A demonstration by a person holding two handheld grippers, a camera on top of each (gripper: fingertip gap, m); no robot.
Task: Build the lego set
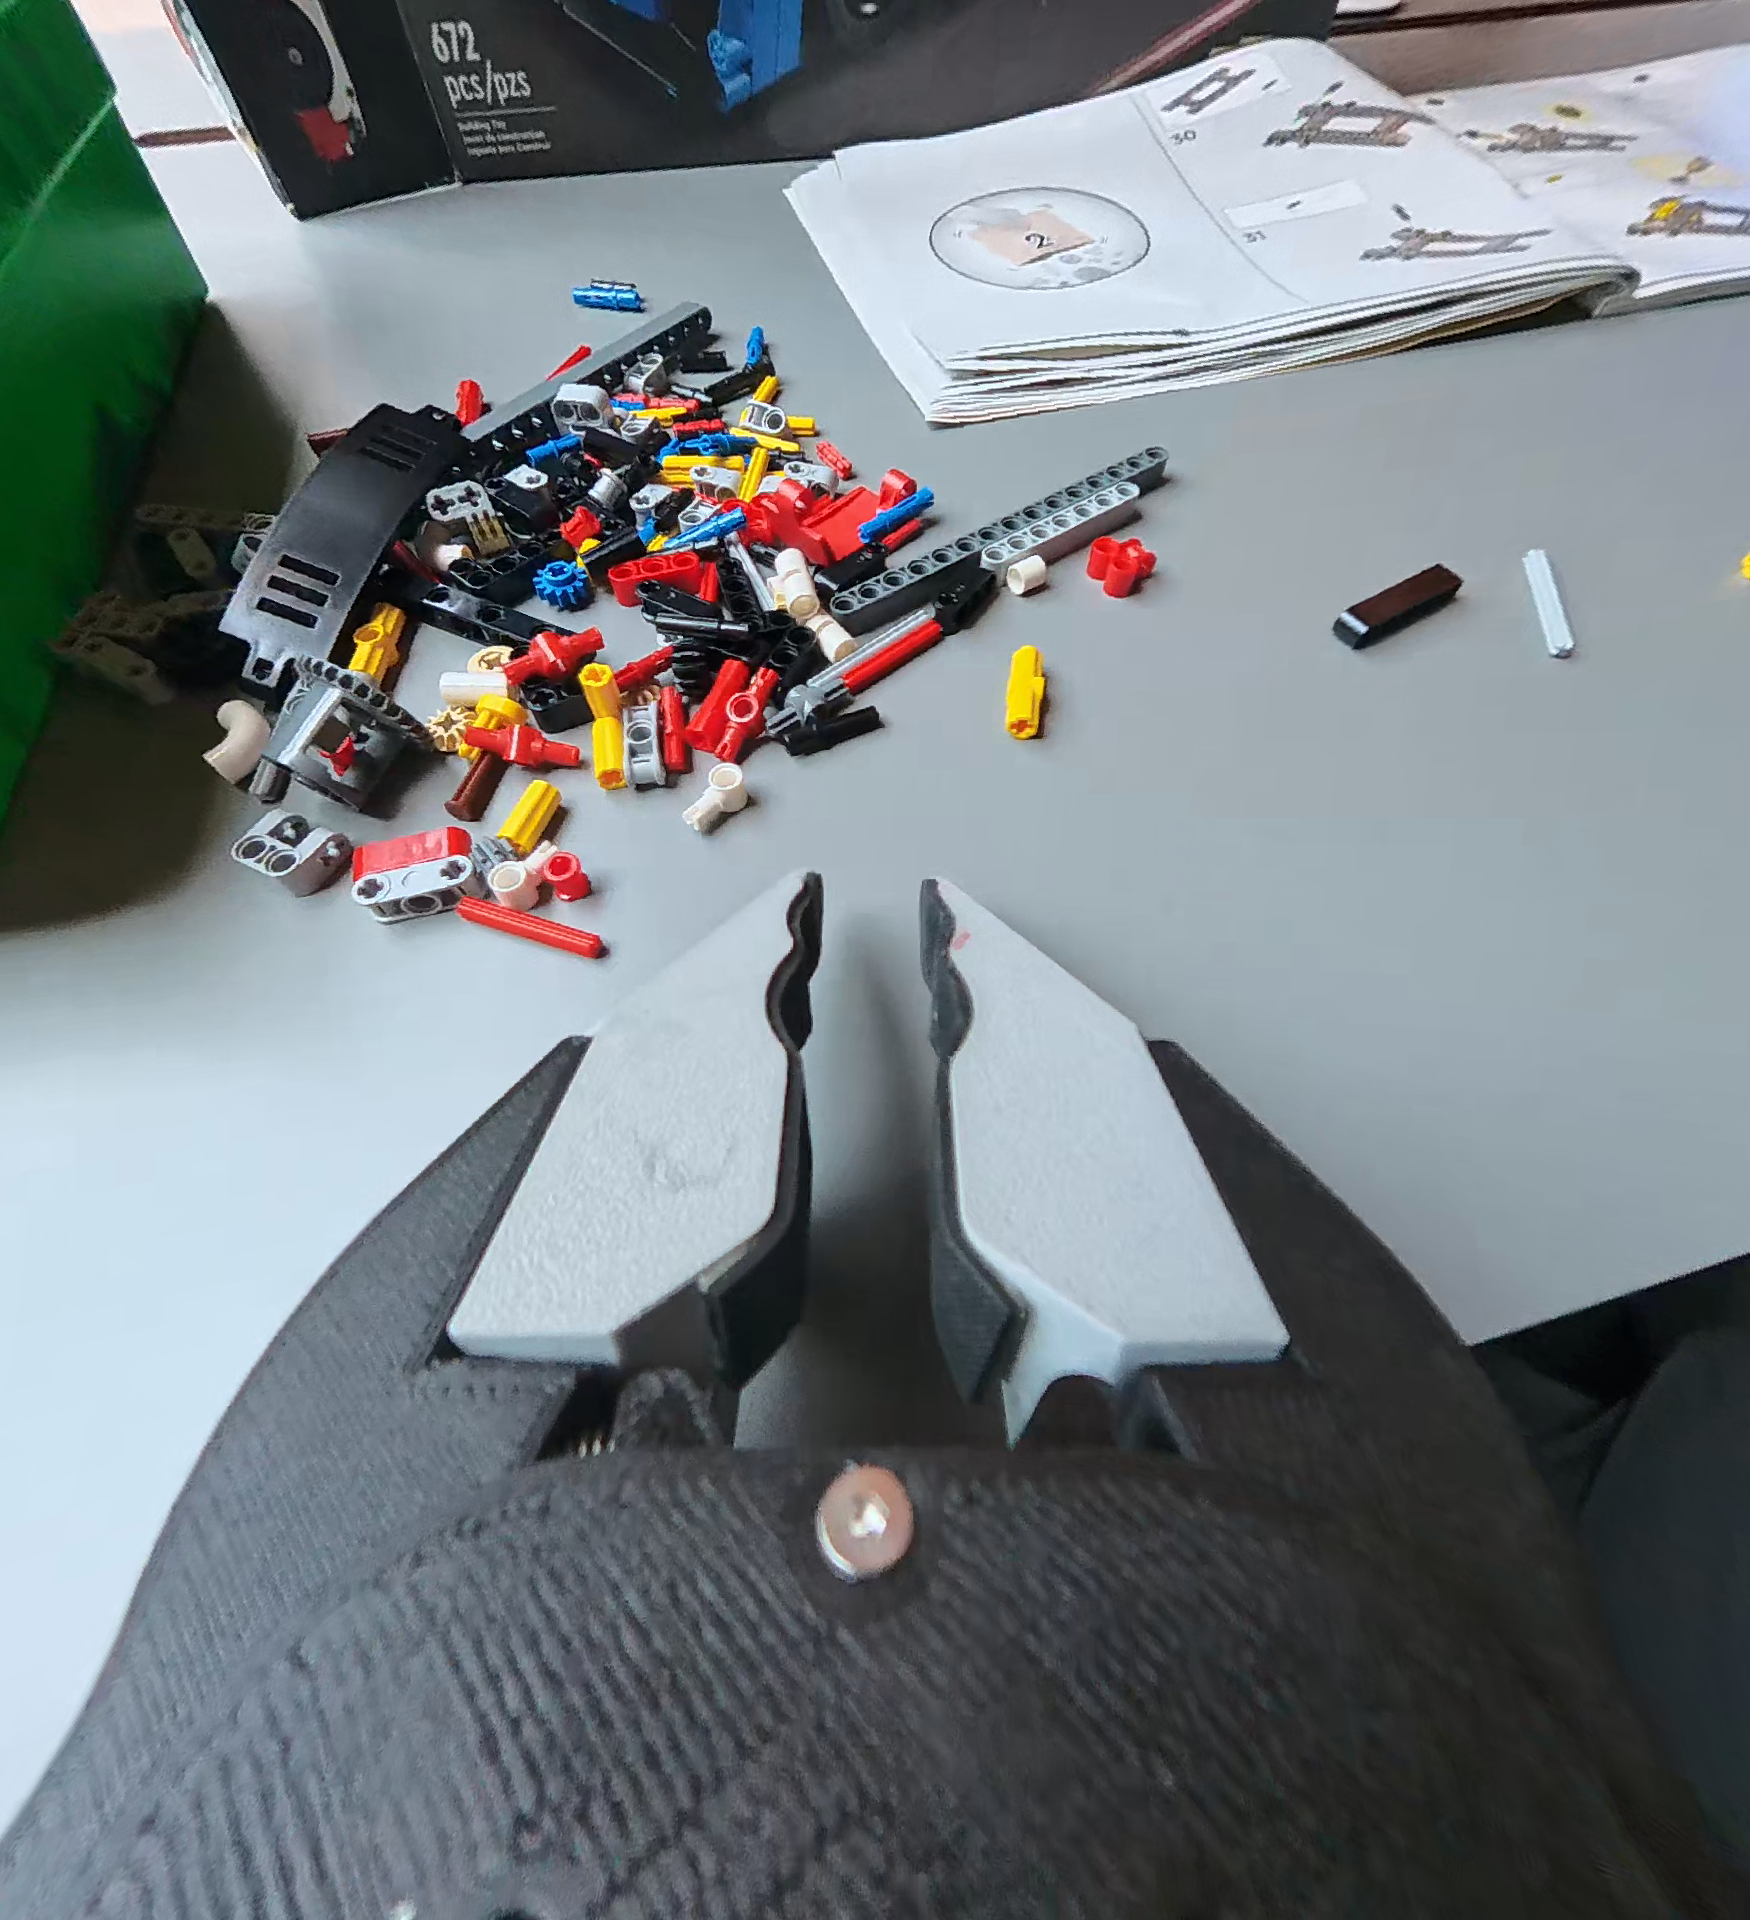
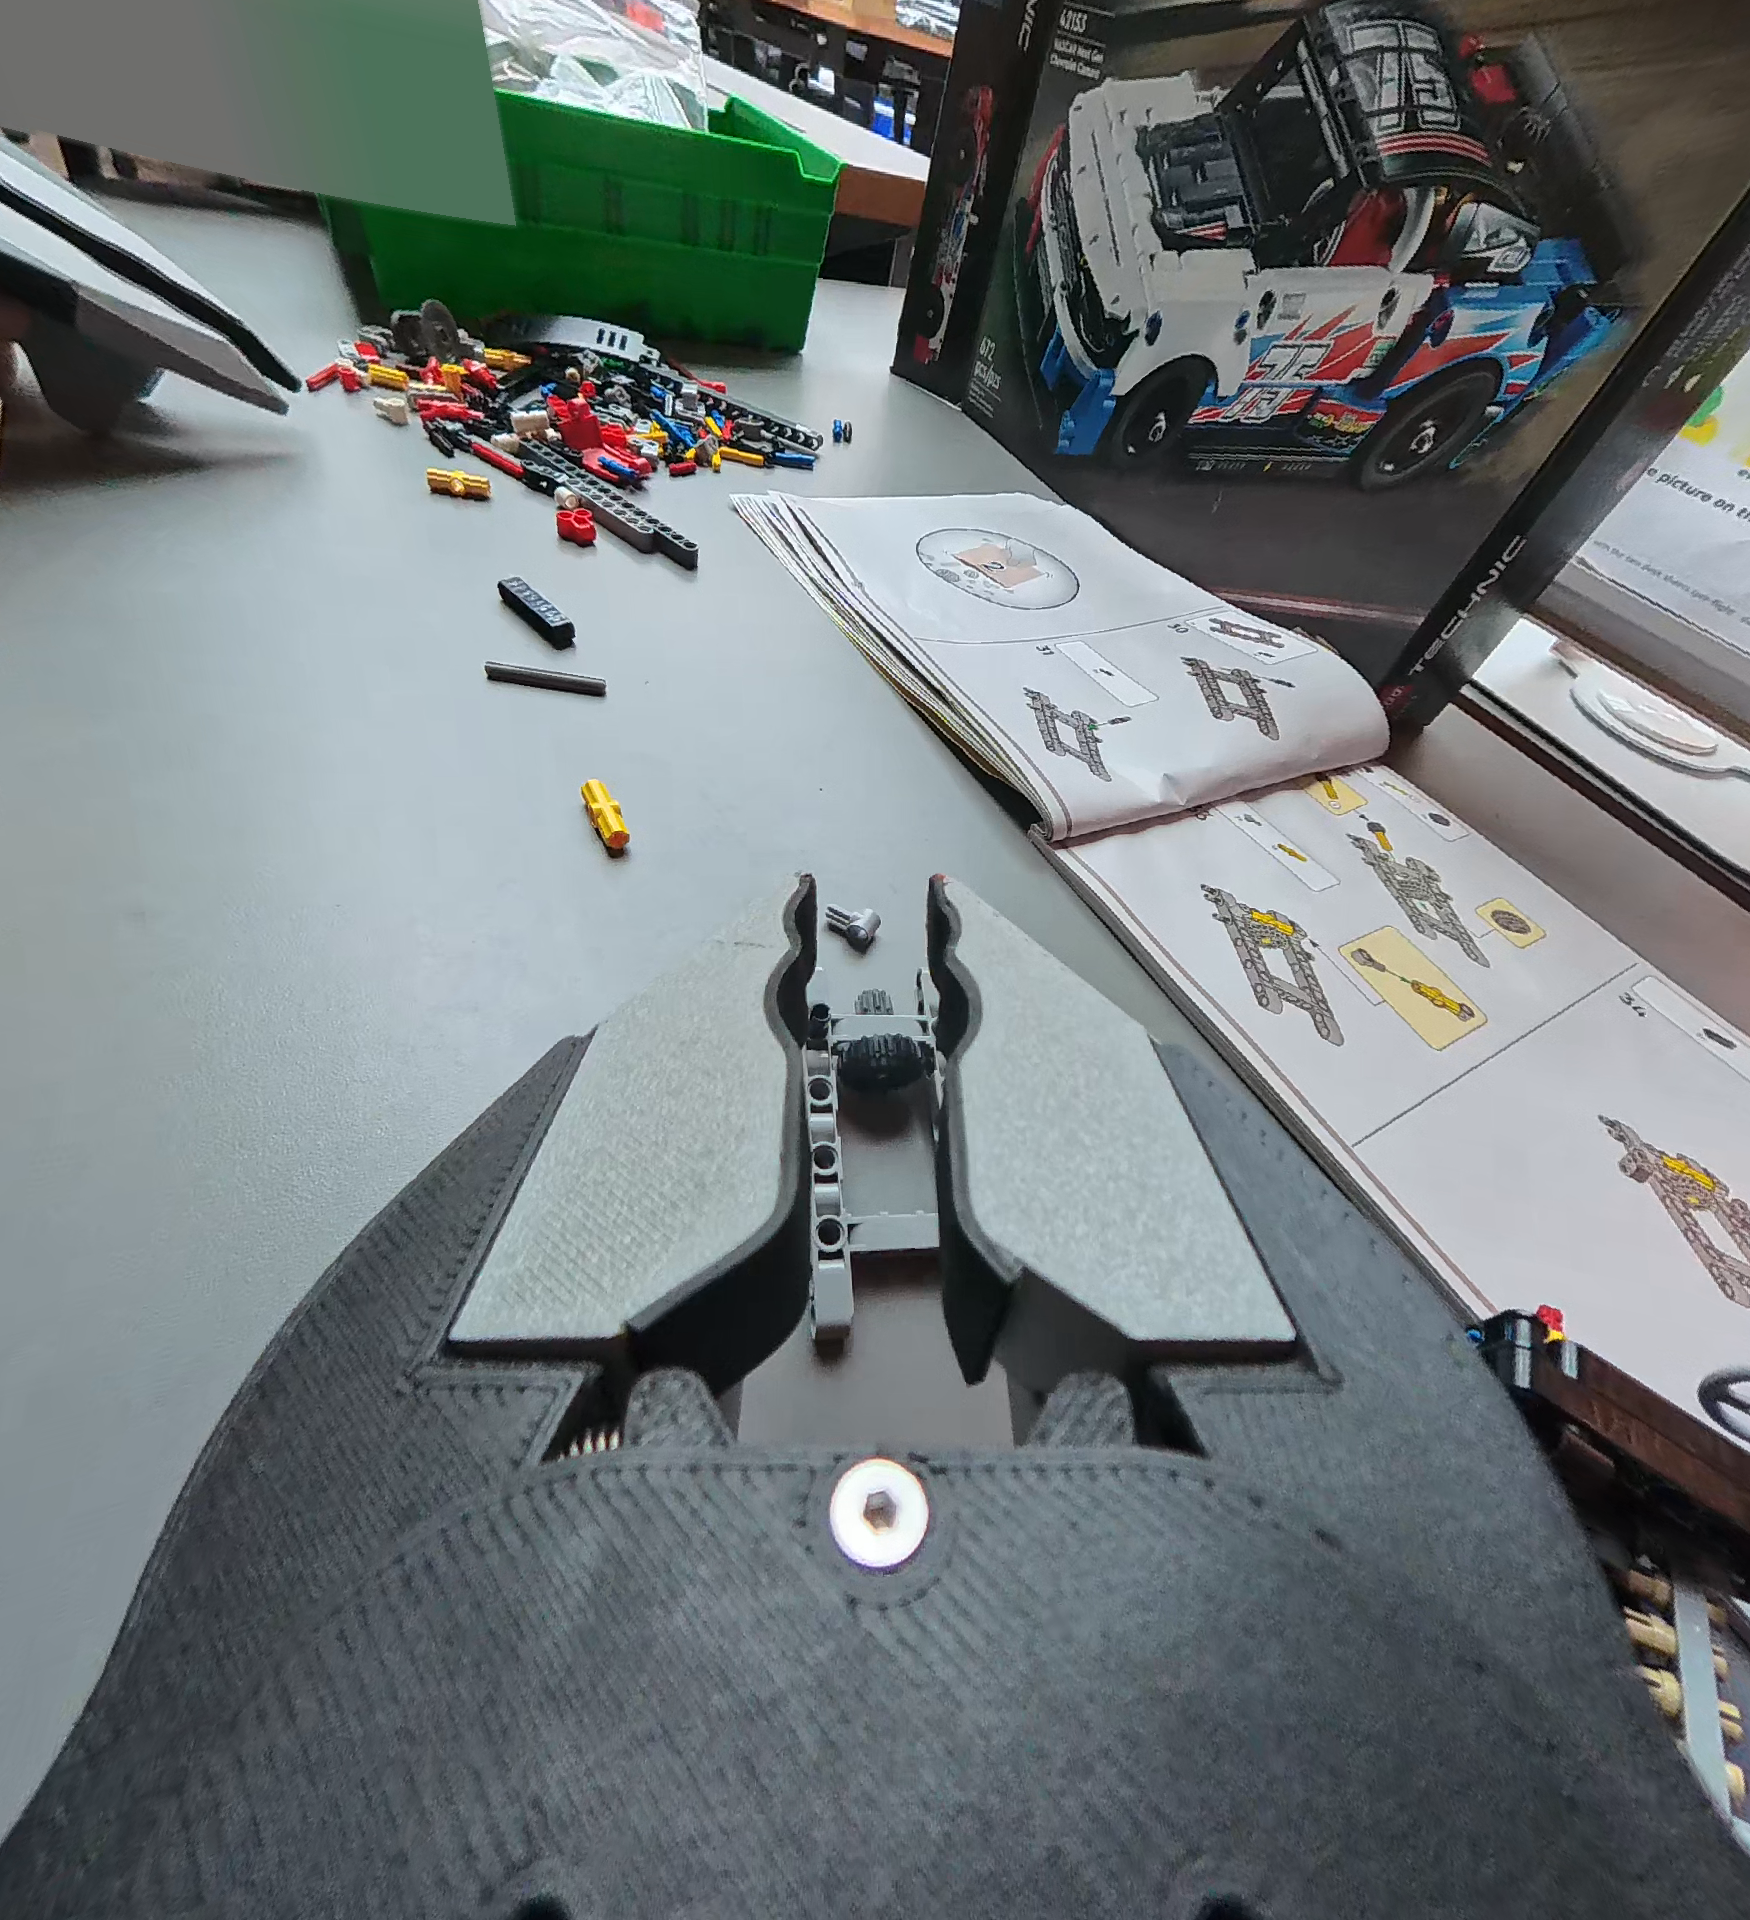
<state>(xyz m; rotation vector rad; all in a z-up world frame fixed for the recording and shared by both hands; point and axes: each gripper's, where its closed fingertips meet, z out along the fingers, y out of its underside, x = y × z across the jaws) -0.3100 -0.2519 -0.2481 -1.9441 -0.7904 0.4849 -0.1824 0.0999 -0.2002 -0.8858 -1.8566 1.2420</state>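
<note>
A green plastic bin [image 2: 632,239] stands at the far end of the grey table [image 2: 227,831], with clear plastic bags showing above its rim. In the left wrist view the same bin [image 1: 29,436] fills the left edge. To the far right, beyond the table, a white flat stand [image 2: 1681,758] rests on a brown surface beneath a printed white sheet [image 2: 1744,520].

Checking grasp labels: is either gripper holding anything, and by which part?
Right gripper clamps the grey Technic frame assembly across its two side beams, black gear end pointing forward. Left gripper is open and holds nothing, near the loose parts pile.
</note>
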